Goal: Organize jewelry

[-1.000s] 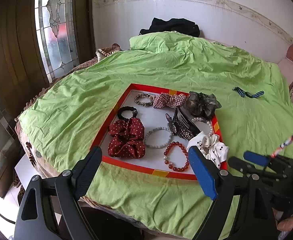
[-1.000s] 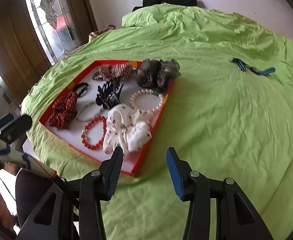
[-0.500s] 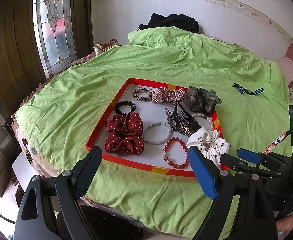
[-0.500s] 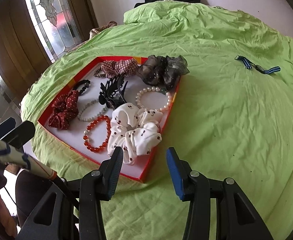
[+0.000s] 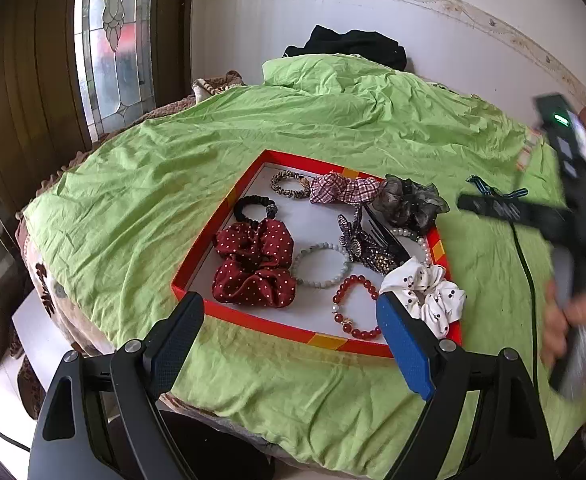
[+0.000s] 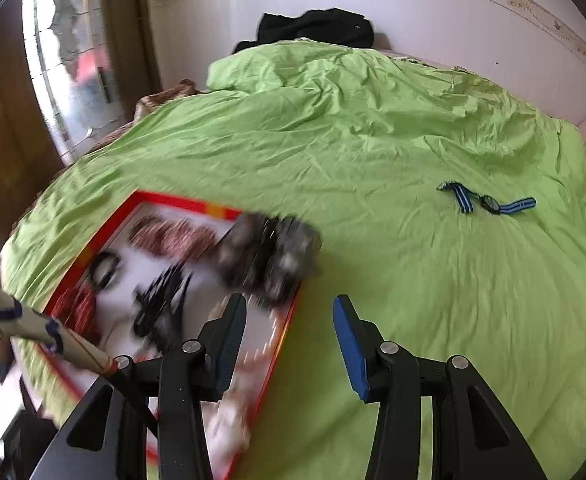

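A red-rimmed tray (image 5: 220, 218) lies on the green bedspread (image 5: 141, 184). It holds a dark red dotted scrunchie (image 5: 253, 268), a red bead bracelet (image 5: 355, 308), a white dotted scrunchie (image 5: 429, 292), a claw clip (image 5: 367, 246), a grey scrunchie (image 5: 411, 204) and more hair ties. My left gripper (image 5: 289, 320) hangs open in front of the tray's near edge, empty. My right gripper (image 6: 289, 312) is open and empty over the tray's (image 6: 173, 199) right edge, beside the blurred grey scrunchie (image 6: 269, 256). A watch with a blue striped strap (image 6: 489, 202) lies apart on the spread, further right.
A person's hand (image 5: 569, 320) carries the right device at the right of the left wrist view, blurred. Black clothing (image 5: 349, 46) lies at the head of the bed by the white wall. A glass-paned door (image 5: 113, 40) stands to the left.
My right gripper has swung forward and to the right, from the tray's near corner to its right edge; its view is now blurred. The left gripper has barely moved.
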A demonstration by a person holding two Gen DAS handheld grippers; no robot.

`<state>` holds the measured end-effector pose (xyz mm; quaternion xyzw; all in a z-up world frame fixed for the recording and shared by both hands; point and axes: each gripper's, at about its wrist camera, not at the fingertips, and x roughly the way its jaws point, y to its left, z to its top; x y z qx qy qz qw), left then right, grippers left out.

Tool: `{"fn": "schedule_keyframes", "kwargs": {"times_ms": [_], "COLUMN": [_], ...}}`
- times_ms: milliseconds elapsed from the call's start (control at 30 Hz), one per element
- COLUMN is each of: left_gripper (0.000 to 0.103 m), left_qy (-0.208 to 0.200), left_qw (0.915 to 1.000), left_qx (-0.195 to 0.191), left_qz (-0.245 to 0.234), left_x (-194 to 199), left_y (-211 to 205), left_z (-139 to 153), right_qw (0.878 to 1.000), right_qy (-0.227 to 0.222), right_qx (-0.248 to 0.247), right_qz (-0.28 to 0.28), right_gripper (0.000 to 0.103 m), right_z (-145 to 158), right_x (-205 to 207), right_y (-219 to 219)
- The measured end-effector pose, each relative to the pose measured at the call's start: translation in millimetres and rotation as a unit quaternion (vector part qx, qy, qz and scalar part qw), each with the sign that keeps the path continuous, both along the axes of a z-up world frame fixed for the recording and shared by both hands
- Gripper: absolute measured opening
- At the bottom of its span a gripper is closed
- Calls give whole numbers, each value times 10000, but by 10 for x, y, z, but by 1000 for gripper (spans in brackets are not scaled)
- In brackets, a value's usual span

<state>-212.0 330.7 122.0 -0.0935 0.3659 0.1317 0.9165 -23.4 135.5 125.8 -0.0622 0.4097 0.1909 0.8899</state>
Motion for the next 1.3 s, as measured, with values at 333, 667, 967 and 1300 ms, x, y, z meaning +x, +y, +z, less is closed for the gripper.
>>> {"fn": "schedule_keyframes", "kwargs": {"times_ms": [333, 667, 967, 1300], "left_gripper": [87, 87, 87, 87], "left_qy": [21, 116, -33, -322], "left_qw": [10000, 9999, 9999, 9981], "left_qx": [-4, -71, 100, 494], "left_qz": [84, 99, -33, -179], "left_x": [27, 77, -19, -209], "left_y": [176, 217, 0, -387], "left_z": [-124, -194, 15, 356], "right_qw": [9976, 9967, 9983, 9996], "right_qy": [677, 561, 218, -61], "right_qx": [-120, -252, 399, 176], "right_qz": [116, 526, 367, 190], "right_gripper": [49, 49, 52, 58], "right_z": [-444, -441, 130, 81], "right_x": [753, 560, 22, -850], "right_y": [633, 858, 212, -543]}}
